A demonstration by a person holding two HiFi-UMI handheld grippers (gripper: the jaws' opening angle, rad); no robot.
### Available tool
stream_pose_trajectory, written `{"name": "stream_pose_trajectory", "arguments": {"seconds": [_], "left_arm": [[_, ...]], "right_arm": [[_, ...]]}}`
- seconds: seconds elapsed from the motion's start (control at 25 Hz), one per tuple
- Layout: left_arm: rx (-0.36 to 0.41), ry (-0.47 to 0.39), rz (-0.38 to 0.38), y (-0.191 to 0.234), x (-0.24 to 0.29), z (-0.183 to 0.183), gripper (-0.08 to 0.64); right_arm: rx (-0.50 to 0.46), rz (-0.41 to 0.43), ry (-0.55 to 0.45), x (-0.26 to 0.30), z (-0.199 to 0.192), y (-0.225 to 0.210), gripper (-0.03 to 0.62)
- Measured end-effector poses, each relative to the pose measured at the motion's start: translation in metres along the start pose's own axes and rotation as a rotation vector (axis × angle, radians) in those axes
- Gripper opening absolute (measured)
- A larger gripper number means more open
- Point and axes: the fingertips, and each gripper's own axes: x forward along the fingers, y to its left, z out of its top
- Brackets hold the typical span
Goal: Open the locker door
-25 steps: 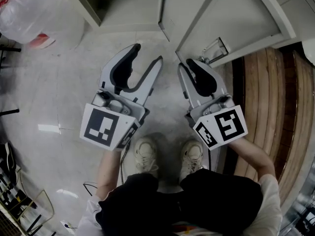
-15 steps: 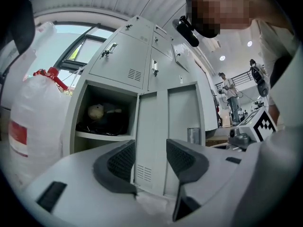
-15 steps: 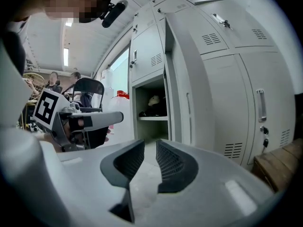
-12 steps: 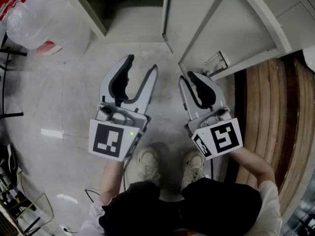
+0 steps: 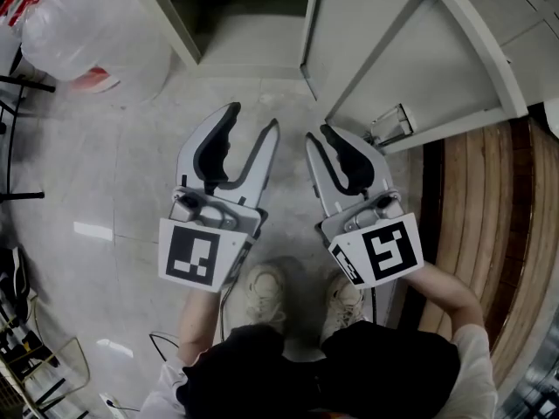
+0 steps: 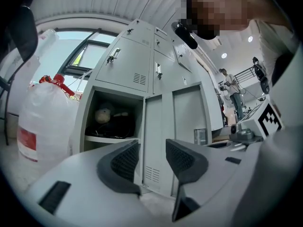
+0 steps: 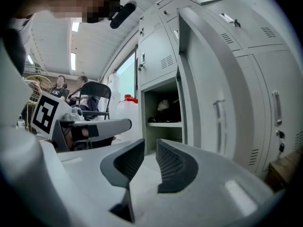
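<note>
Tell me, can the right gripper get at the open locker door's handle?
Probably yes: the right gripper is empty, jaws slightly apart, and the handle juts from the door just beside it, nothing between.

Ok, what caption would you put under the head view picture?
Locker door stands open; left hand-held gripper and right hand-held gripper hover empty, jaws apart, above the floor.

Bright, even indoor light; heavy fisheye curvature, dark vignetted corners.
</note>
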Motion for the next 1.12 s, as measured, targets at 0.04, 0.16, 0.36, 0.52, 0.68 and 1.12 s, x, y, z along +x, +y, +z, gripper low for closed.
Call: {"name": "stream_pose_trajectory", "arguments": {"seconds": [0.04, 0.16, 0.36, 0.52, 0.68, 1.12], "left_arm": [[0.006, -0.001, 0.029, 0.005, -0.001, 0.000, 0.177], [0.052, -0.003, 0.154, 0.023, -0.007, -0.001, 0.030], [0.057, -0.032, 0.263, 0.043, -0.015, -0.006, 0.015], [0.061, -0.056, 0.305, 0.058, -0.011, -0.010, 0.015], [0.066, 0.009, 0.340, 0.075, -0.006, -0.032, 0.015], [0.056, 0.079, 0.363, 0.113, 0.019, -0.073, 0.015]], "right_arm": [[-0.007, -0.003, -0.005, 0.005, 0.003, 0.001, 0.064], [-0.026, -0.028, -0.019, 0.018, 0.011, 0.002, 0.061], [-0.030, -0.068, -0.033, 0.042, 0.011, 0.003, 0.006], [-0.007, -0.066, -0.021, 0.063, 0.000, 0.003, 0.002], [0.031, -0.092, -0.008, 0.082, -0.014, -0.004, 0.002], [0.024, -0.131, 0.032, 0.130, -0.049, -0.023, 0.002]]}}
